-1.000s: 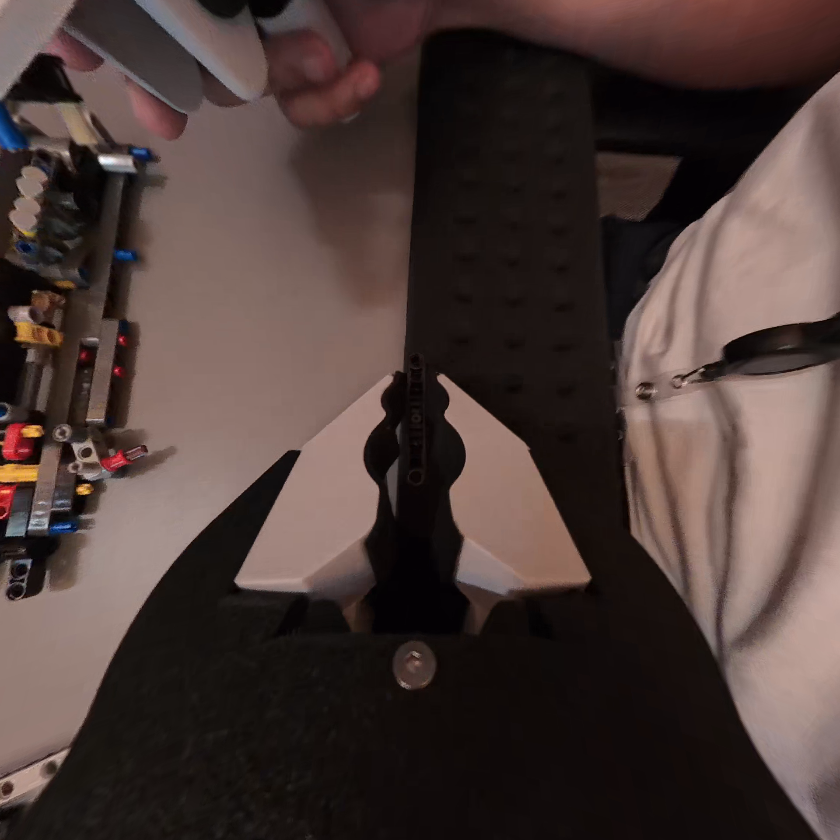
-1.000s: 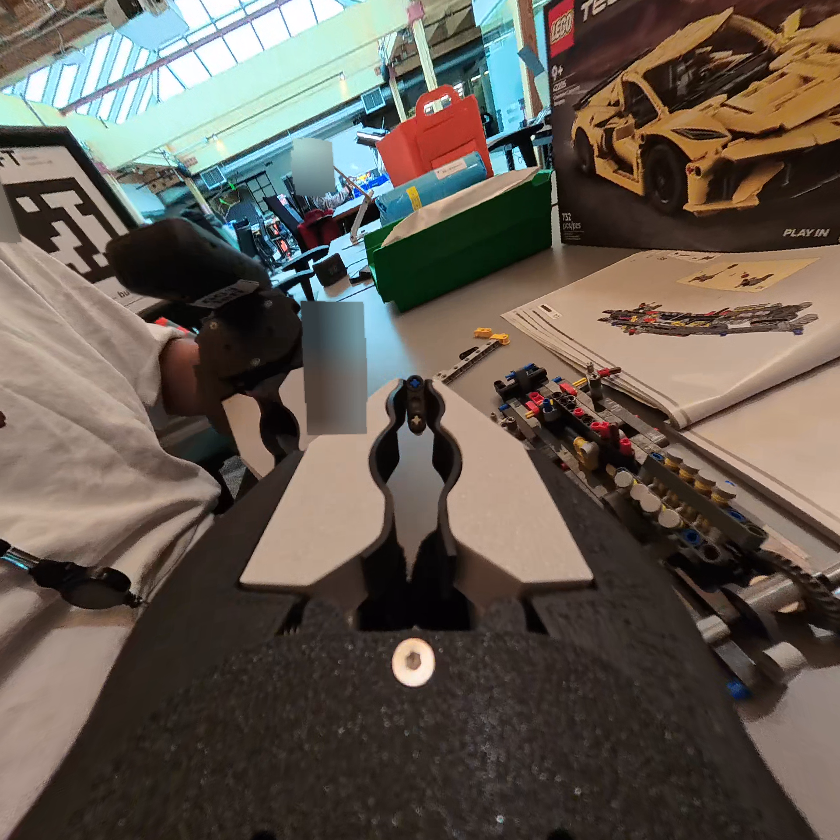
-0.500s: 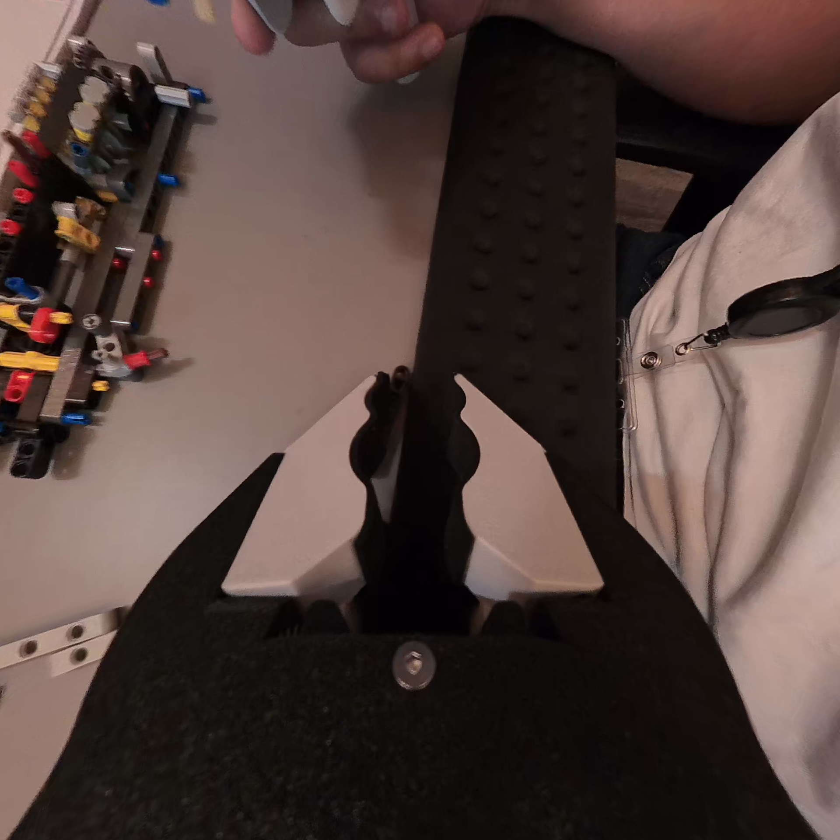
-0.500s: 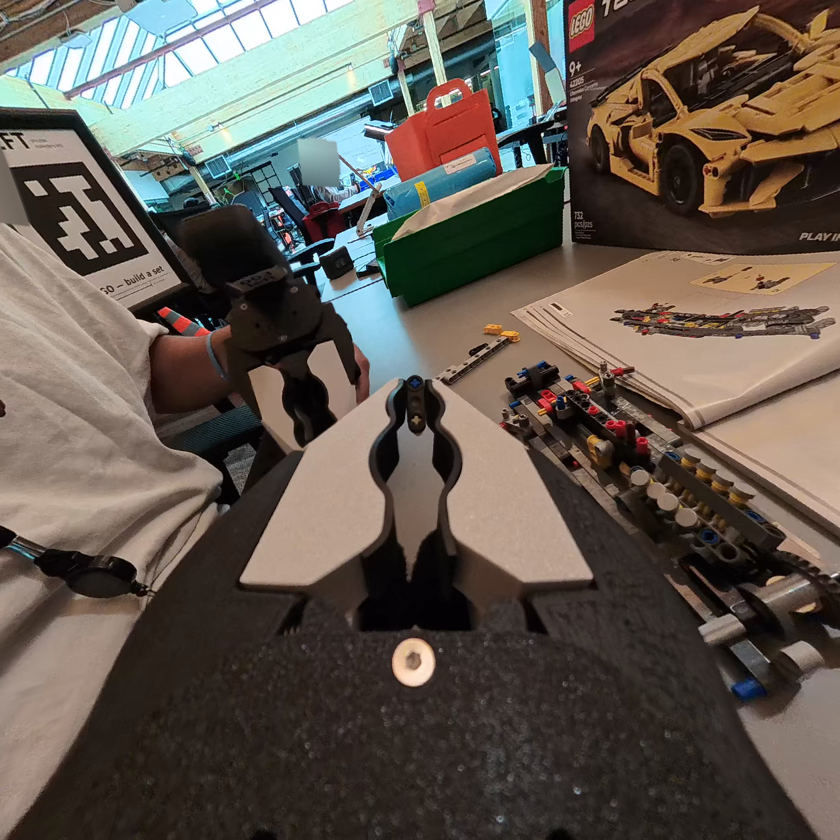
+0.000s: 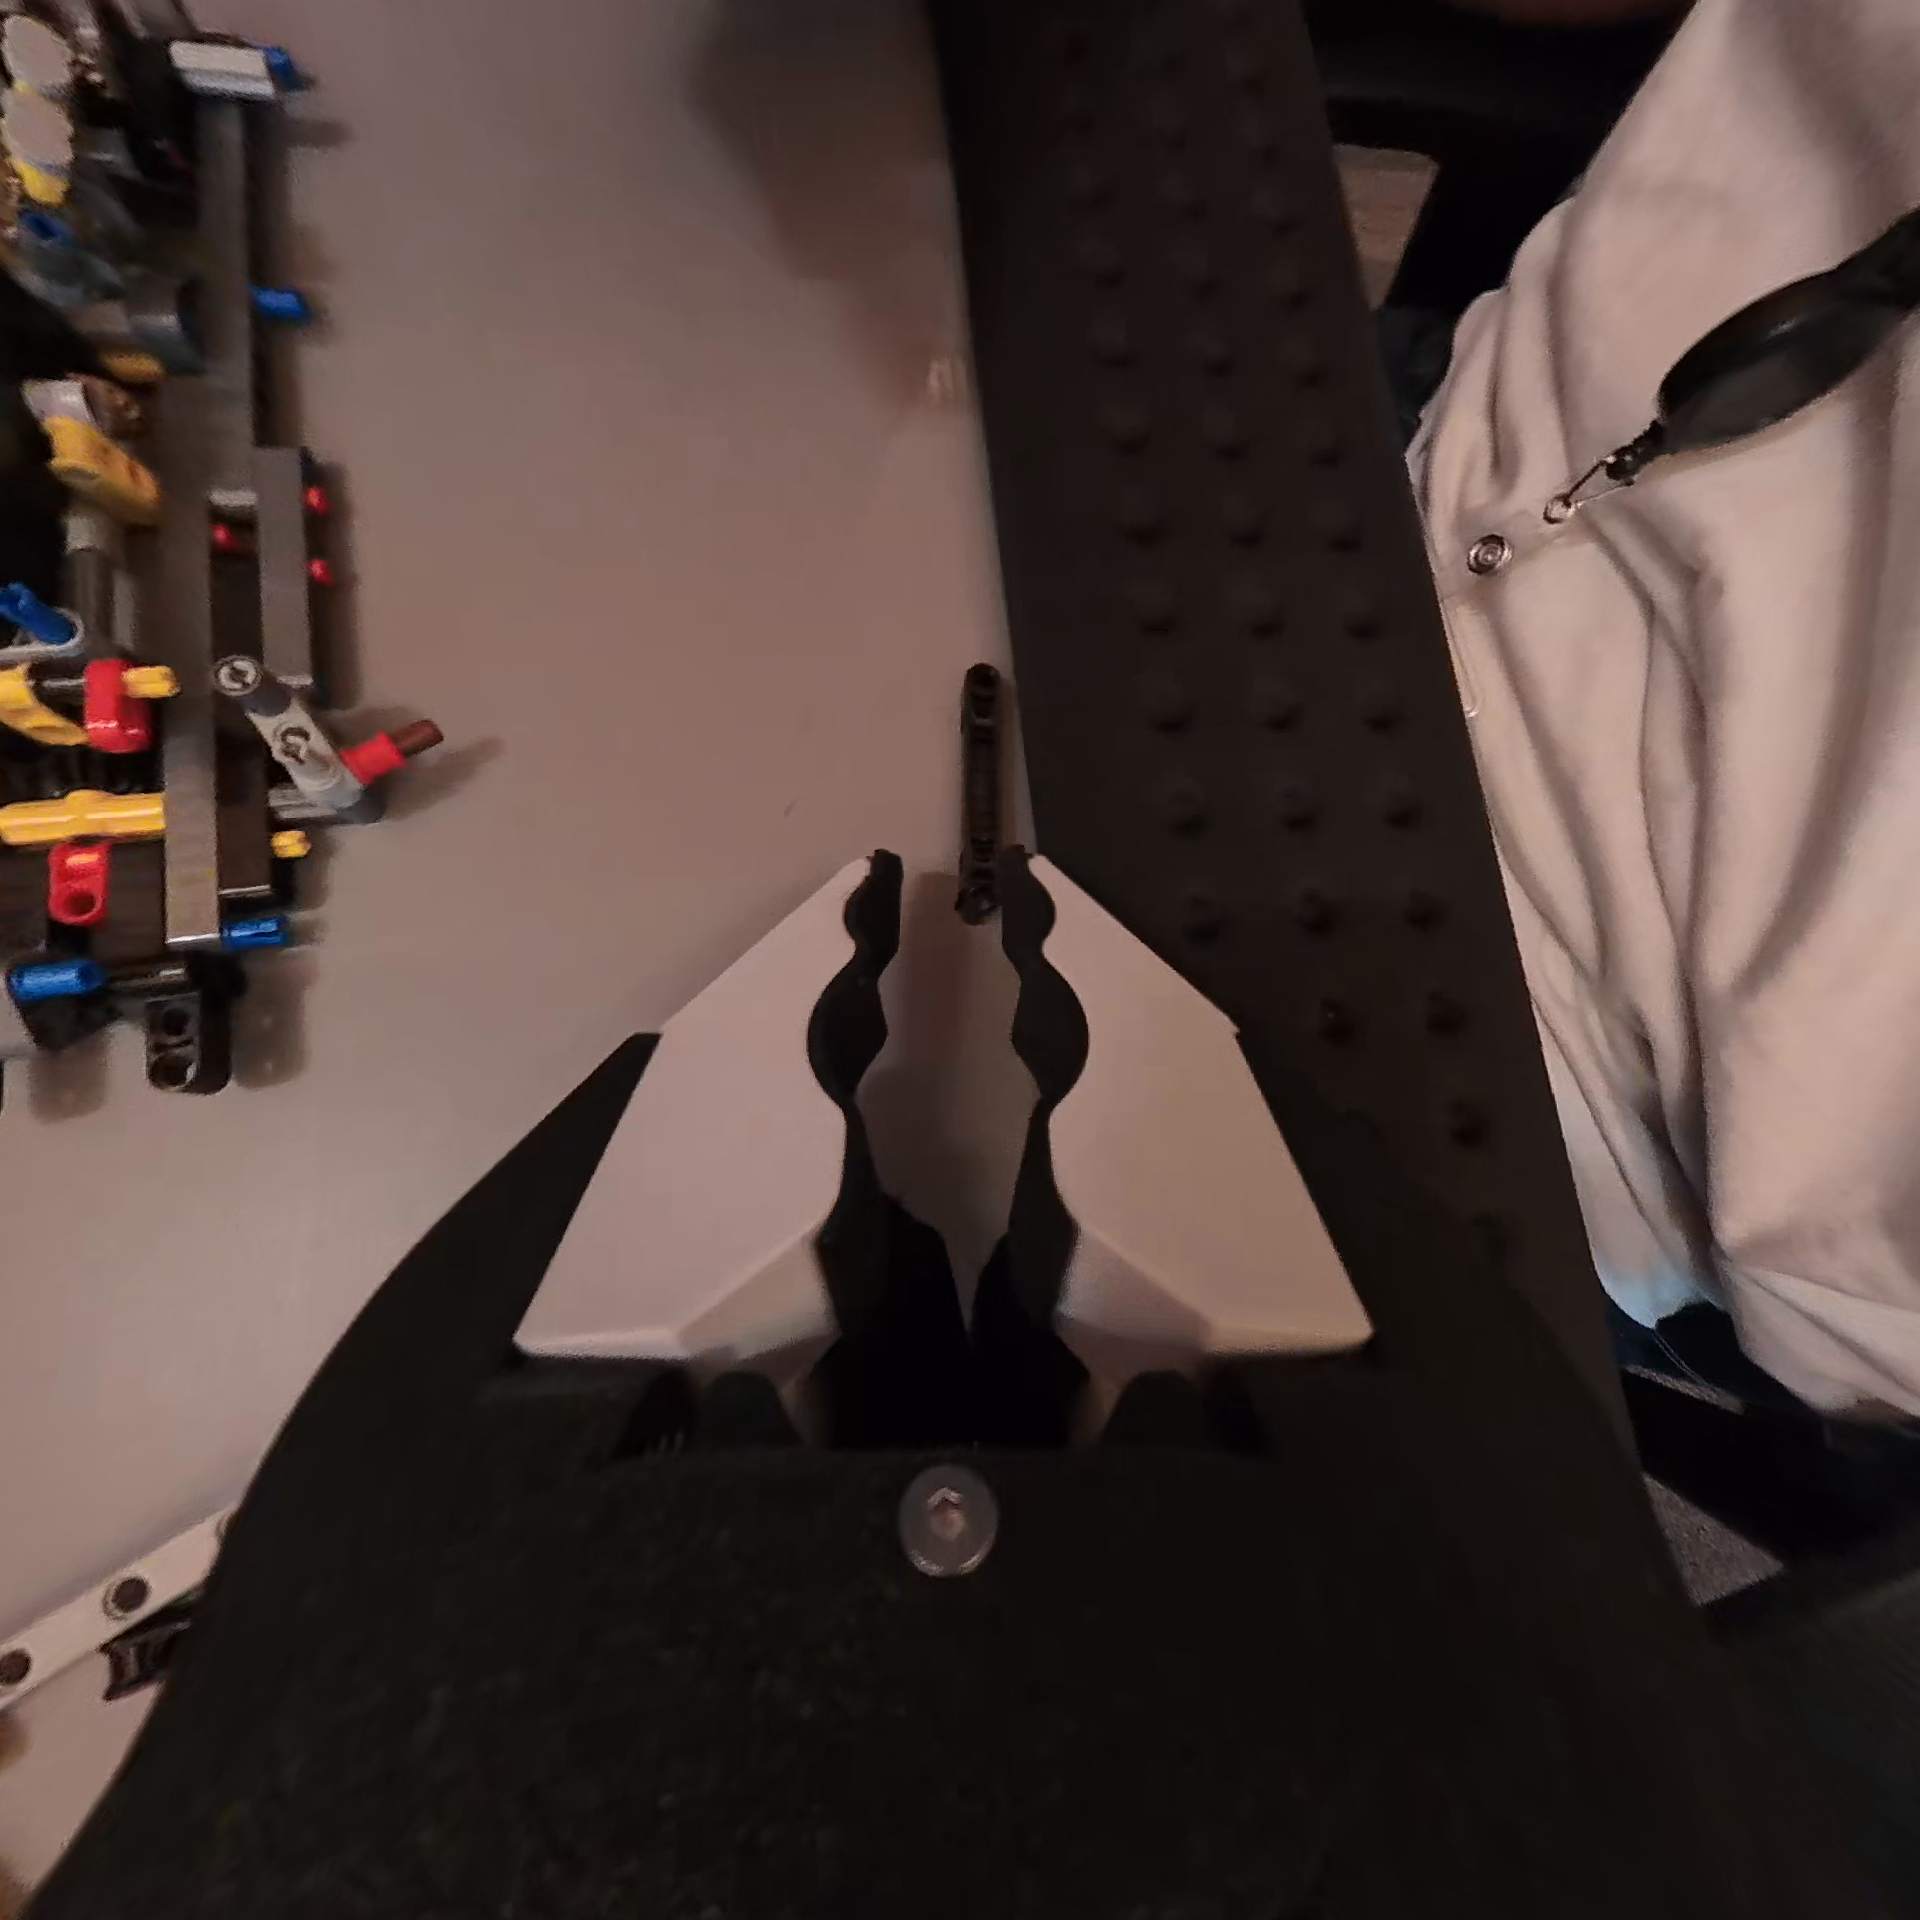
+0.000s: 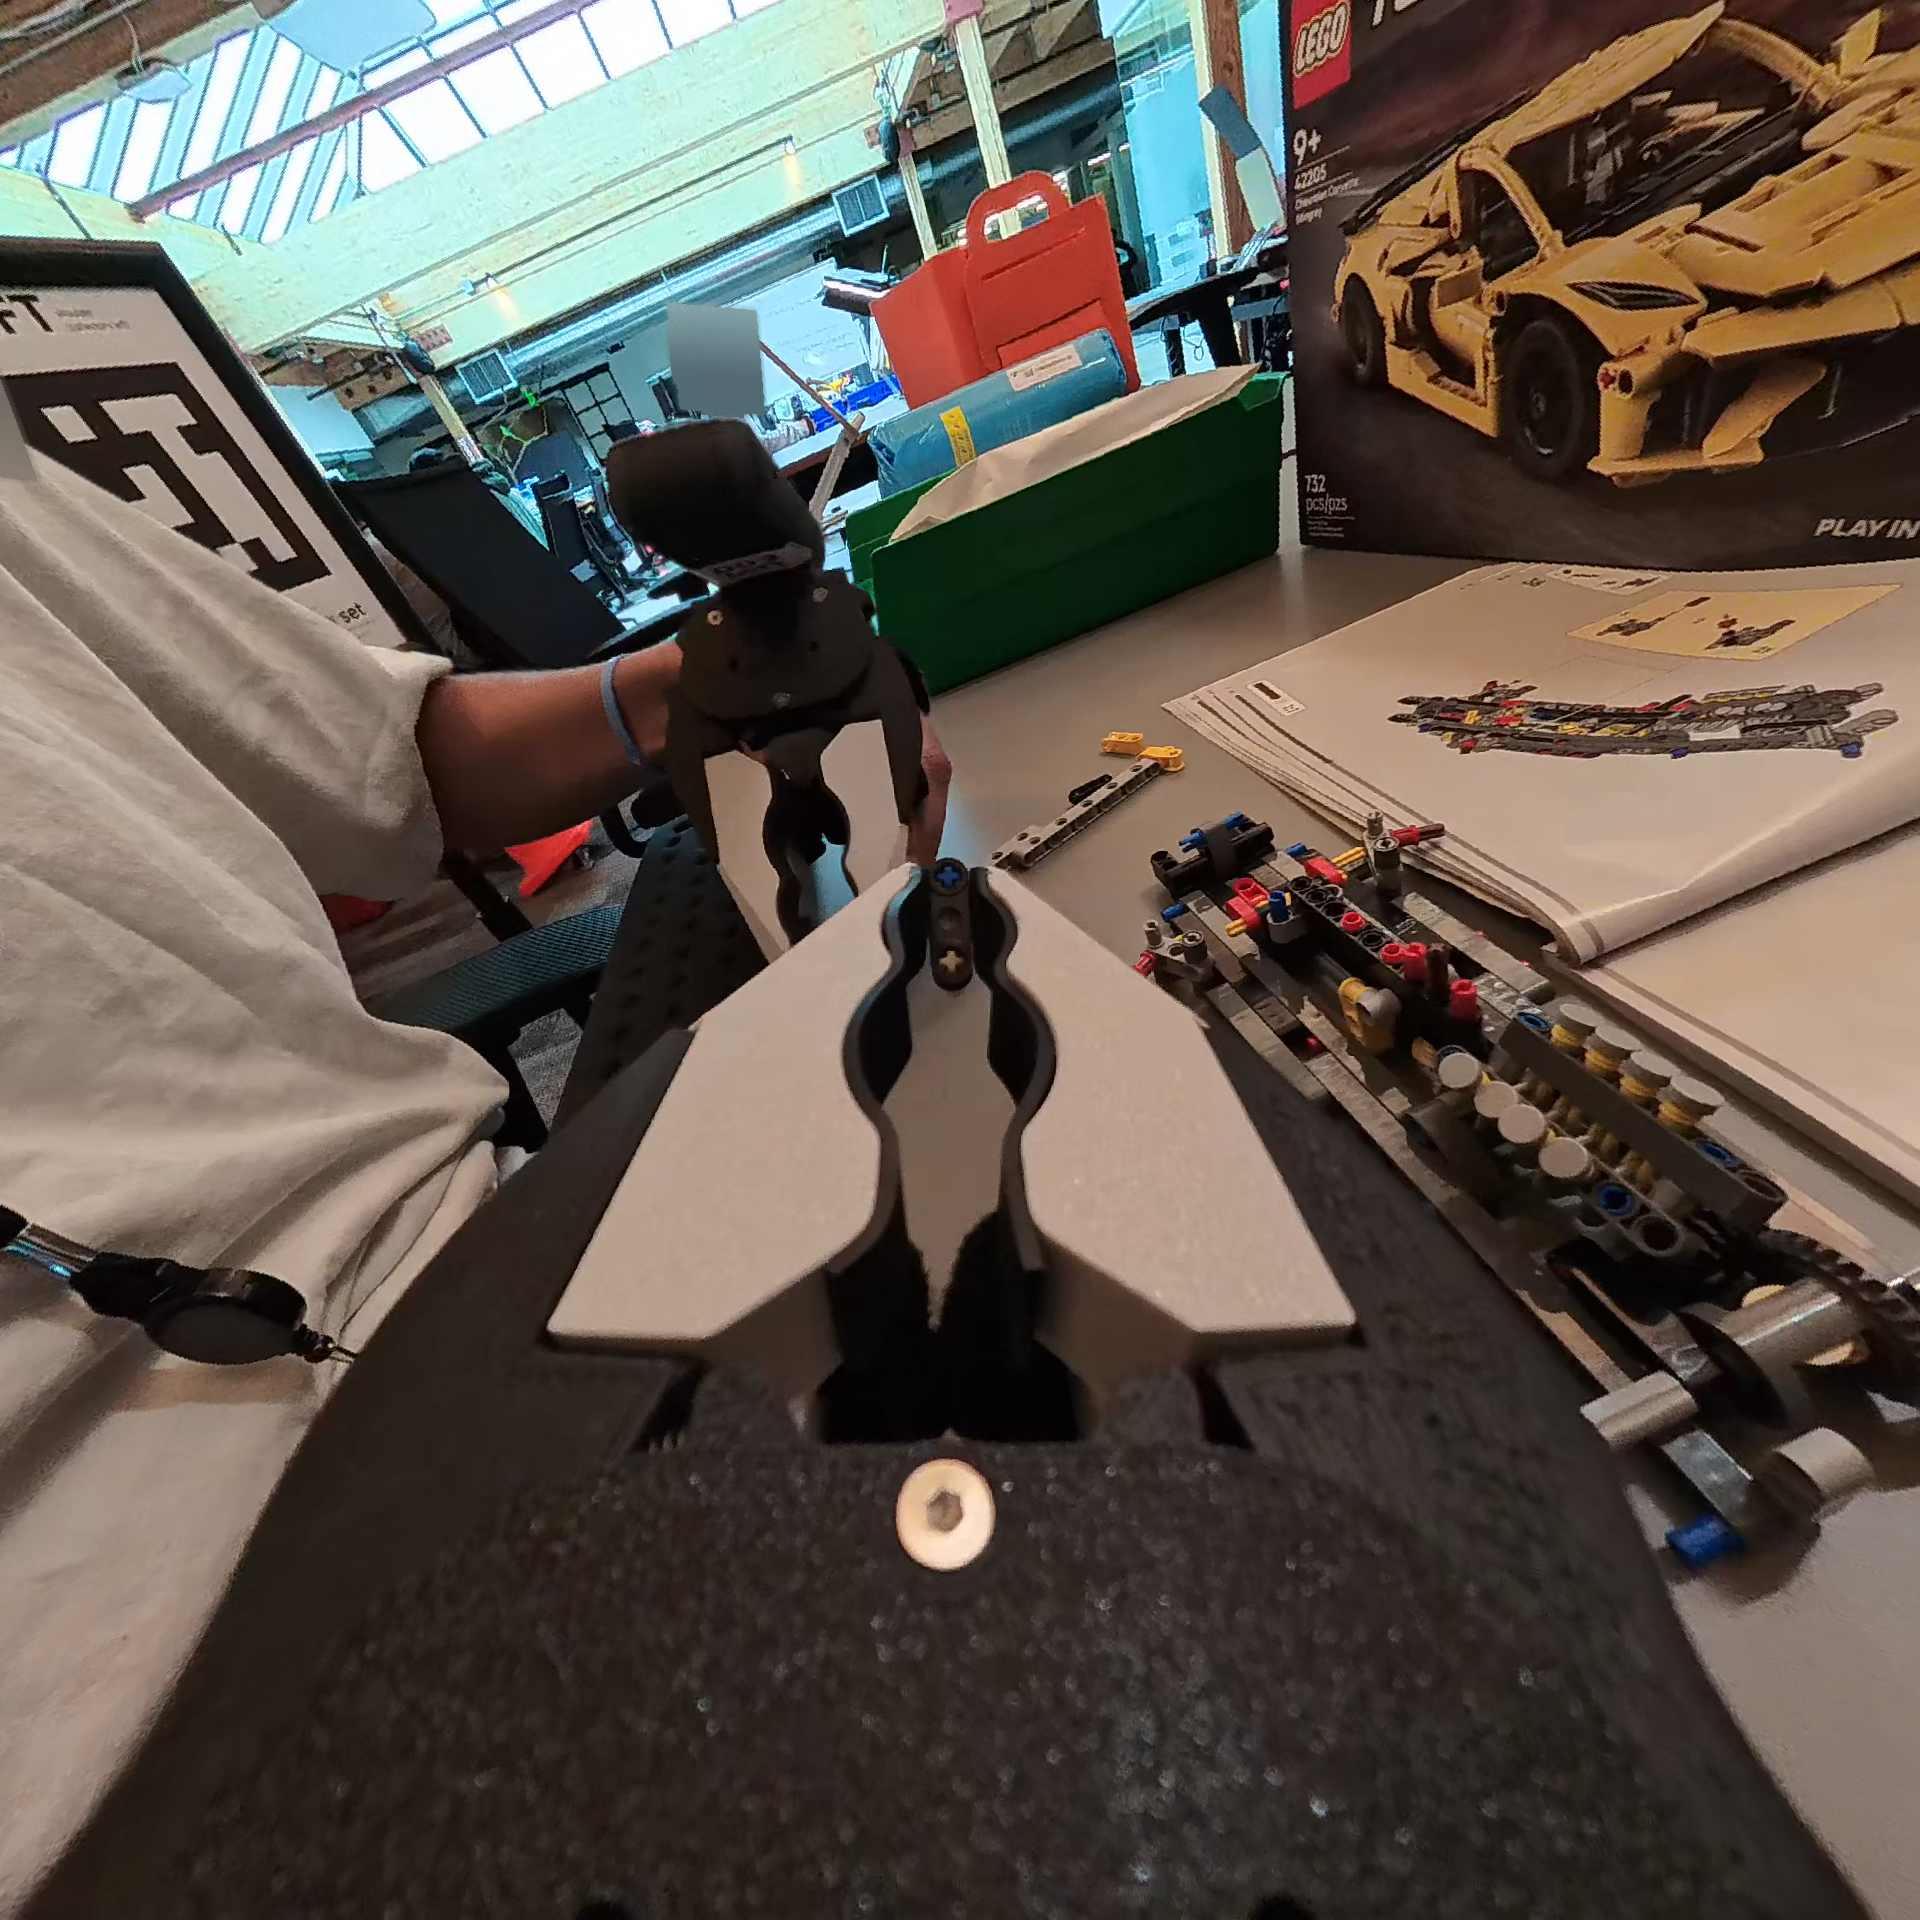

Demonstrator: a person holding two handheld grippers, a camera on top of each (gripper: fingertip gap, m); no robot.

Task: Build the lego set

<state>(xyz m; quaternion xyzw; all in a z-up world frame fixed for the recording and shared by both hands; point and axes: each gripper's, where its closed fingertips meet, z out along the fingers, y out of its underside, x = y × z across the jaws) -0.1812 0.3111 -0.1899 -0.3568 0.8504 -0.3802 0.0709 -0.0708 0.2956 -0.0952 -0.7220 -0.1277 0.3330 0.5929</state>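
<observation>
My left gripper [image 5: 954, 871] is open and points down at the table. A thin black beam [image 5: 980, 795] lies free just ahead of its right fingertip, against the edge of a black studded strip [image 5: 1195, 520]. My right gripper [image 6: 951, 914] is shut on a short black piece [image 6: 951, 940] with a blue pin at its top end, and holds it above the table. The partly built chassis [image 6: 1455, 1049] lies to its right, and also at the left edge of the left wrist view [image 5: 197, 623]. The left gripper also shows in the right wrist view [image 6: 800, 727], just beyond the right one's tips.
An open instruction booklet [image 6: 1610, 748] lies behind the chassis, with the set's box [image 6: 1610, 281] and a green bin [image 6: 1070, 540] farther back. A grey beam with yellow pieces [image 6: 1081, 810] lies loose on the table. A person's white shirt [image 5: 1714, 831] is close on the right. About 15 centimeters separates my left fingertips from my right.
My left gripper has opened and let go of the thin black beam, which now sits ahead of its tips. It has moved closer to the right gripper, which still holds its piece.
</observation>
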